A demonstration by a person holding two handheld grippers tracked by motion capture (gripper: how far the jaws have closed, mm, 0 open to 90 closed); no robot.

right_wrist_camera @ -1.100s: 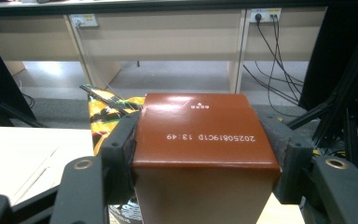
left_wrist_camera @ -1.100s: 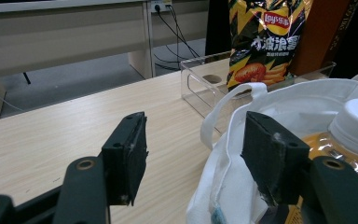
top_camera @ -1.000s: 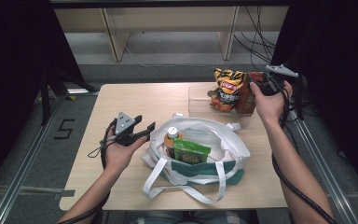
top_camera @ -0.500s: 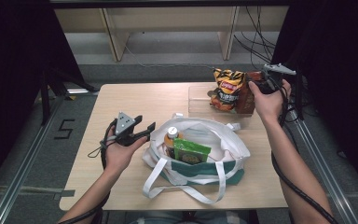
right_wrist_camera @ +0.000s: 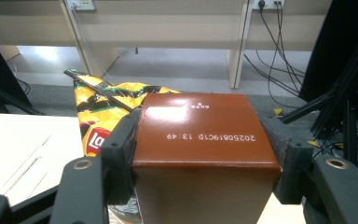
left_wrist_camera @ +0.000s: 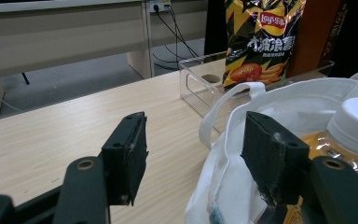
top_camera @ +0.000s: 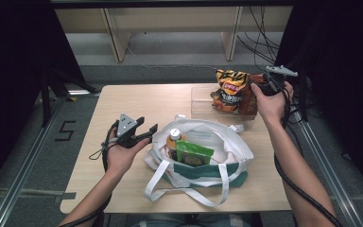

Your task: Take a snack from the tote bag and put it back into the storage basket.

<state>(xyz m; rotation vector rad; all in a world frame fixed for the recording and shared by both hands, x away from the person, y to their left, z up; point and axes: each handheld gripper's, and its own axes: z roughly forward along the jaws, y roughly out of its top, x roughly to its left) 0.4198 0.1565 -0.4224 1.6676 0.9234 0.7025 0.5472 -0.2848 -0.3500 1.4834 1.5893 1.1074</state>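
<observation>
My right gripper [right_wrist_camera: 200, 156] is shut on a brown box [right_wrist_camera: 200, 140], with one pad against each side of it. The box [top_camera: 248, 97] stands upright in a clear tray [top_camera: 202, 101] at the back right, beside a yellow and black chips bag [top_camera: 229, 90]. My left gripper [top_camera: 148, 124] is open at the left rim of a white tote bag [top_camera: 194, 172]. In the left gripper view the bag's rim [left_wrist_camera: 223, 186] and a handle lie between the jaws, close to the right pad [left_wrist_camera: 265, 154]. Inside the bag are an orange drink bottle [top_camera: 174, 137] and a green packet [top_camera: 194, 153].
The bag's long handles [top_camera: 184, 196] trail toward the table's front edge. Bare wood [top_camera: 123, 101] lies left of the tray. Cables [top_camera: 260, 38] hang behind the table, above a shelf base on the floor.
</observation>
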